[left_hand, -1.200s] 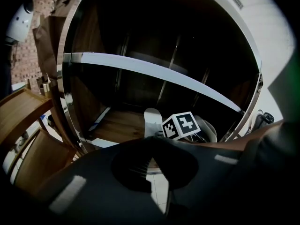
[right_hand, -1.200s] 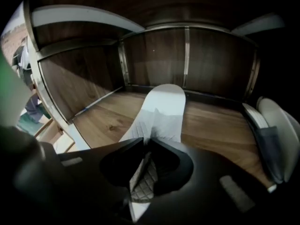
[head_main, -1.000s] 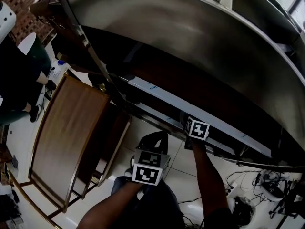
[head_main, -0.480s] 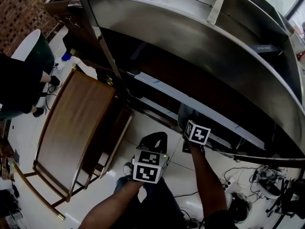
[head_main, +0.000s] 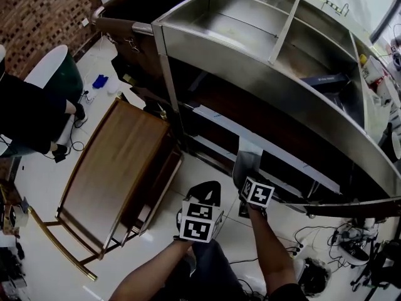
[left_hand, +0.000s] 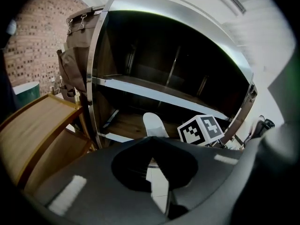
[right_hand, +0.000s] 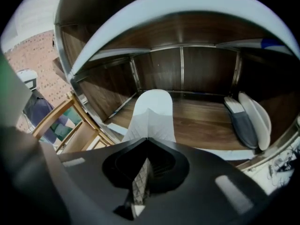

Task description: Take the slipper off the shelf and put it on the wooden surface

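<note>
Steel shelf (head_main: 263, 74) behind, white slipper (right_hand: 152, 111) pinched in right hand-held gripper (right_hand: 147, 142), jutting ahead

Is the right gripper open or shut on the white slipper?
Shut: the right gripper has its jaws closed on the white slipper, which sticks out ahead.

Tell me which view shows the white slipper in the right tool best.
The right gripper view: the white quilted fabric slipper fills its centre, its near end pinched in the right tool. The left gripper view shows only its rounded tip; the head view, a small pale shape.
</note>
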`<state>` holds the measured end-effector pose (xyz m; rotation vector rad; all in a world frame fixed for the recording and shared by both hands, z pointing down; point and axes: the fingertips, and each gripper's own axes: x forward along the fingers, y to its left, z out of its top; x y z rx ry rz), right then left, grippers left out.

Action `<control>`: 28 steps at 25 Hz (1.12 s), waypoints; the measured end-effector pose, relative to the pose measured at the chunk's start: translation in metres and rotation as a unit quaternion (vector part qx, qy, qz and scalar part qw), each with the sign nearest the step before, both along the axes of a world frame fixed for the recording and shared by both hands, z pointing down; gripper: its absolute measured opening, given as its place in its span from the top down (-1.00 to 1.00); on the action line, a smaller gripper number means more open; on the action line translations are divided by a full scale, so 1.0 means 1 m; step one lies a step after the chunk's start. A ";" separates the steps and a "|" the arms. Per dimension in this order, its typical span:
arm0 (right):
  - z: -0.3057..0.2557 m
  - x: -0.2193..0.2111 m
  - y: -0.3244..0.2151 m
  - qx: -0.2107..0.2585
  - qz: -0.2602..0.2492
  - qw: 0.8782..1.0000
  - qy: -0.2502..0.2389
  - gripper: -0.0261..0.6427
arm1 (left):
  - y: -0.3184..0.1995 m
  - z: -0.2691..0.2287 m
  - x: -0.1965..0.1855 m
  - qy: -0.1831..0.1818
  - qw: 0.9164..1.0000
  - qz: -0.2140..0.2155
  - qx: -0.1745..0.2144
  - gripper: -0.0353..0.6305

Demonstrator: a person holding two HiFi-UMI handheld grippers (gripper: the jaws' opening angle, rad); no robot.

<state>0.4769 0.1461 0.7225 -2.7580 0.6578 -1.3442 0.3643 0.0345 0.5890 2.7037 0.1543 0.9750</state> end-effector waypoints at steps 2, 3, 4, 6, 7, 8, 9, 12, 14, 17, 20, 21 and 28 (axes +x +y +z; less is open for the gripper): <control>-0.009 -0.016 -0.003 -0.001 -0.004 1.000 0.003 0.90 | -0.005 -0.008 -0.013 0.000 1.000 -0.001 -0.001 0.88; -0.013 -0.024 -0.005 -0.001 -0.006 1.000 0.004 0.90 | -0.007 -0.012 -0.021 0.001 1.000 -0.001 -0.002 0.88; -0.016 -0.033 -0.006 -0.001 -0.006 1.000 0.004 0.90 | -0.010 -0.014 -0.029 0.002 1.000 -0.001 -0.001 0.88; -0.023 -0.047 -0.007 0.001 -0.004 1.000 0.006 0.90 | -0.015 -0.018 -0.042 0.005 1.000 -0.003 0.000 0.88; -0.026 -0.053 -0.007 0.001 -0.004 1.000 0.008 0.90 | -0.018 -0.019 -0.048 0.006 1.000 -0.005 0.000 0.88; -0.029 -0.059 -0.007 0.002 -0.004 1.000 0.009 0.90 | -0.020 -0.020 -0.054 0.007 1.000 -0.007 0.000 0.88; -0.032 -0.066 -0.008 0.002 -0.005 1.000 0.010 0.90 | -0.022 -0.021 -0.060 0.009 1.000 -0.009 0.001 0.88; -0.041 -0.092 -0.012 0.005 -0.007 1.000 0.012 0.90 | -0.031 -0.027 -0.080 0.018 1.000 -0.013 0.010 0.88; -0.048 -0.110 -0.017 0.005 -0.013 1.000 0.016 0.90 | -0.038 -0.031 -0.093 0.025 0.999 -0.018 0.012 0.88; -0.063 -0.134 -0.025 0.005 -0.032 0.999 0.030 0.90 | -0.045 -0.035 -0.112 0.031 0.999 -0.031 0.009 0.88; -0.079 -0.157 -0.038 0.008 -0.056 0.997 0.045 0.90 | -0.055 -0.039 -0.129 0.039 0.998 -0.048 0.006 0.88; -0.086 -0.166 -0.043 0.009 -0.065 0.997 0.050 0.90 | -0.059 -0.040 -0.135 0.041 0.998 -0.056 0.005 0.88; -0.129 -0.221 -0.084 0.024 -0.124 0.989 0.081 0.90 | -0.088 -0.048 -0.180 0.061 0.991 -0.116 0.001 0.88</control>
